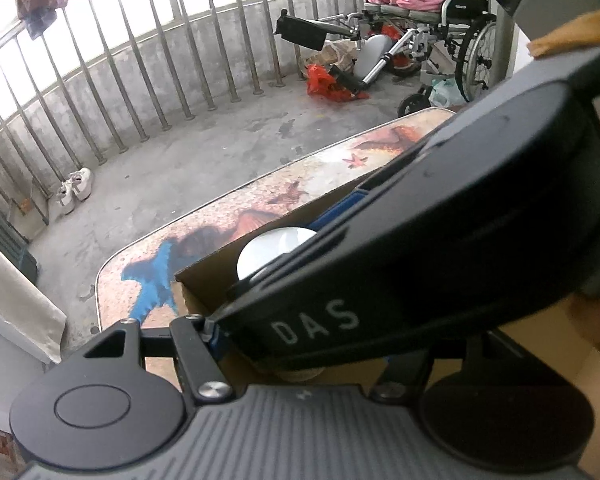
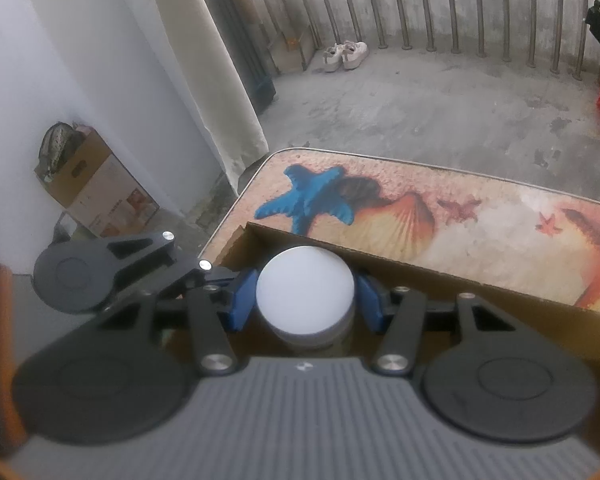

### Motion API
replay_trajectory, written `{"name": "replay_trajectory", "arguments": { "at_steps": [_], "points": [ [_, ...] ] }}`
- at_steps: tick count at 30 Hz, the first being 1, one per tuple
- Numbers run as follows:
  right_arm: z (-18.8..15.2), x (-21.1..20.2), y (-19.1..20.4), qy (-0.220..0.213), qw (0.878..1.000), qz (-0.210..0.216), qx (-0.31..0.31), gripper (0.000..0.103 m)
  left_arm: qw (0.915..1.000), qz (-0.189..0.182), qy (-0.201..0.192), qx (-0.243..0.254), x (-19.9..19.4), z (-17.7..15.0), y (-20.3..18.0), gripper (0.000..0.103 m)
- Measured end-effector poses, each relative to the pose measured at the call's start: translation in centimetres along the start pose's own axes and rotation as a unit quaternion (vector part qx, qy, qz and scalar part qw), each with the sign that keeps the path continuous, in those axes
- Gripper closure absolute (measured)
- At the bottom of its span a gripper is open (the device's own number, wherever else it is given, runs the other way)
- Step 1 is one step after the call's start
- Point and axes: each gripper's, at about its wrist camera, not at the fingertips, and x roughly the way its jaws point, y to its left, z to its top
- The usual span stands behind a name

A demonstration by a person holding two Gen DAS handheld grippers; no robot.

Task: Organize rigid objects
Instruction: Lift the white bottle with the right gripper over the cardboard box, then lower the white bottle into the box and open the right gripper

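One white-lidded jar [image 2: 306, 298] stands upright; lid up.

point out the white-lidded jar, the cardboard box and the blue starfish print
white-lidded jar [image 2: 305, 292]: right wrist view, middle of its lid.
cardboard box [image 2: 420, 270]: right wrist view, far wall's top edge.
blue starfish print [image 2: 306, 196]: right wrist view, starfish centre.

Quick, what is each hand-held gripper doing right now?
Left hand-held gripper: cannot tell.
Right hand-held gripper: closed on the white-lidded jar.
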Motion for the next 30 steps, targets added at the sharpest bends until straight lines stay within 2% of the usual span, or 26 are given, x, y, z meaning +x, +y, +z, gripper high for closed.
{"name": "replay_trajectory", "arguments": {
  "at_steps": [4,6,8,9,11,18,22,30],
  "points": [
    [0.0,0.1,0.0,0.002,1.000,-0.001,0.003,0.045,1.0000,0.000,0.001,0.003,0.0,0.3,0.2,0.033],
    [-0.1,0.1,-0.1,0.003,1.000,-0.002,0.006,0.040,1.0000,0.000,-0.001,0.006,-0.2,0.2,0.0,0.032],
    [-0.2,0.0,-0.5,0.004,1.000,0.000,0.012,0.033,0.9999,0.010,-0.006,0.012,-0.5,0.3,-0.4,0.024],
    [-0.2,-0.1,-0.7,0.004,1.000,0.003,0.016,0.027,0.9998,0.012,-0.010,0.014,-0.7,0.3,-0.4,0.024],
    [-0.4,-0.3,-0.9,0.004,1.000,0.005,0.021,0.024,0.9998,0.009,-0.010,0.012,-0.8,0.3,-0.3,0.024],
    [-0.4,-1.5,-1.7,-0.004,0.999,0.005,0.044,0.021,0.9998,0.010,-0.019,0.007,-1.6,0.3,0.1,0.021],
    [-0.5,-4.5,-2.3,-0.024,0.997,0.015,0.070,0.021,0.9994,0.013,-0.033,-0.005,-3.7,0.0,0.4,0.010],
    [-2.8,-15.7,-1.7,-0.100,0.990,0.013,0.095,0.018,0.9955,0.003,-0.074,-0.059,-10.5,-1.7,1.1,0.006]
  ]
}}
